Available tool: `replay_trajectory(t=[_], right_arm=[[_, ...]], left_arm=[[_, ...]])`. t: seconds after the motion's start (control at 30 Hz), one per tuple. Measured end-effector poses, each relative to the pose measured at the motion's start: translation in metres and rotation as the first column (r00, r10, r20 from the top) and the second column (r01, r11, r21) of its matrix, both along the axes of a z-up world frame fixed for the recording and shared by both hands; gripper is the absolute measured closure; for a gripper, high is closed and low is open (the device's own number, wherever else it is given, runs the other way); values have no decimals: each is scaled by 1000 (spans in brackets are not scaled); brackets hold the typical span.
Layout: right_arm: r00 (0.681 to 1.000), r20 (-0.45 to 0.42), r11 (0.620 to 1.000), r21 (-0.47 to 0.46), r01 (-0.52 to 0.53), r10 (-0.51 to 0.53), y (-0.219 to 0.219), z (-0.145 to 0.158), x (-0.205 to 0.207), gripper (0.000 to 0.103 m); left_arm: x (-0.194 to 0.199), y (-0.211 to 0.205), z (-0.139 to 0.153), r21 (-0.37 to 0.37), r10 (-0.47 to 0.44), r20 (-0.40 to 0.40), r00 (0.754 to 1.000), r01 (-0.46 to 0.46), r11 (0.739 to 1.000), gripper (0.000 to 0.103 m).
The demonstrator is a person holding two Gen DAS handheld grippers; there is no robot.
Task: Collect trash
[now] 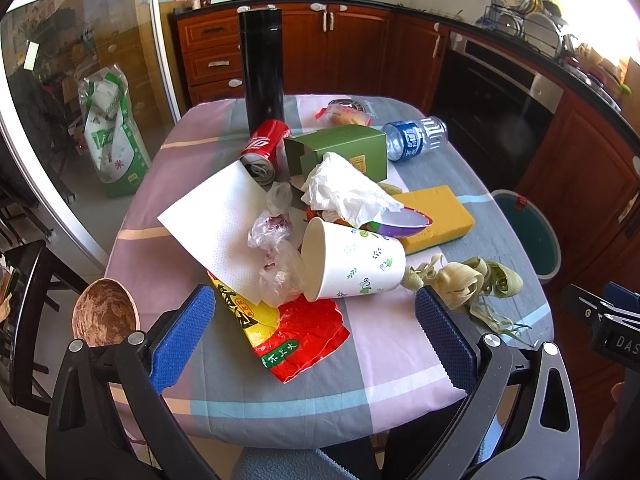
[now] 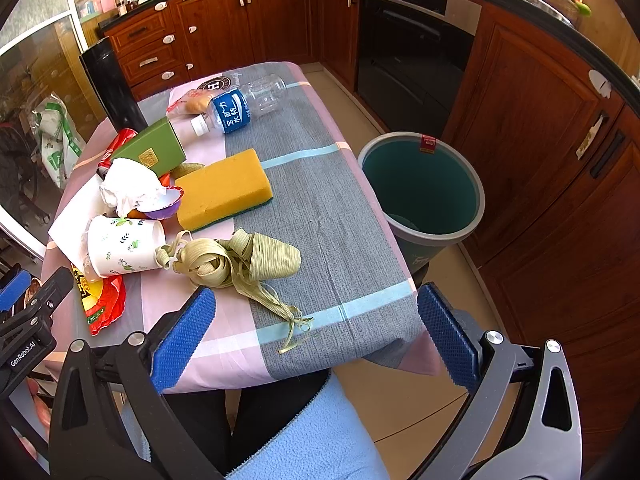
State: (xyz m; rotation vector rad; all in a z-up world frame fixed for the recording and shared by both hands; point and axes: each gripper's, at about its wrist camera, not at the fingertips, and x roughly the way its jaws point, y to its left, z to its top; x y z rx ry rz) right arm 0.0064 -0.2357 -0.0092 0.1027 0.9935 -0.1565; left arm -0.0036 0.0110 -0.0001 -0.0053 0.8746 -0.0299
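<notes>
Trash lies piled on the table: a paper cup (image 1: pixel 356 260) on its side, a red and yellow wrapper (image 1: pixel 296 332), a white paper sheet (image 1: pixel 216 220), crumpled plastic (image 1: pixel 272 240), a tissue (image 1: pixel 344 188), a red can (image 1: pixel 266 148), a green box (image 1: pixel 340 152), a plastic bottle (image 1: pixel 416 138) and dried leaf strips (image 2: pixel 240 260). A green bin (image 2: pixel 420 188) stands on the floor right of the table. My left gripper (image 1: pixel 316 344) is open and empty, near the wrapper. My right gripper (image 2: pixel 316 336) is open and empty at the table's near edge by the leaf strips.
A tall black flask (image 1: pixel 262 68) stands at the far side of the table. A yellow sponge (image 2: pixel 224 188), a purple bowl (image 2: pixel 164 202) and a wrapped bun (image 1: pixel 344 118) lie among the trash. A brown coconut-shell bowl (image 1: pixel 106 312) is at the left. Wooden cabinets (image 2: pixel 540 120) line the room.
</notes>
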Motion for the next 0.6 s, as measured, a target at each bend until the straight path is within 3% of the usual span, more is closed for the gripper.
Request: replay_trajectory(t=[0.6], right_arm=[[999,-34,1000,17,-14,15,5,-19,10,6]], left_arm=[[10,10,-18,-35,-59,-24,998,59,998,3]])
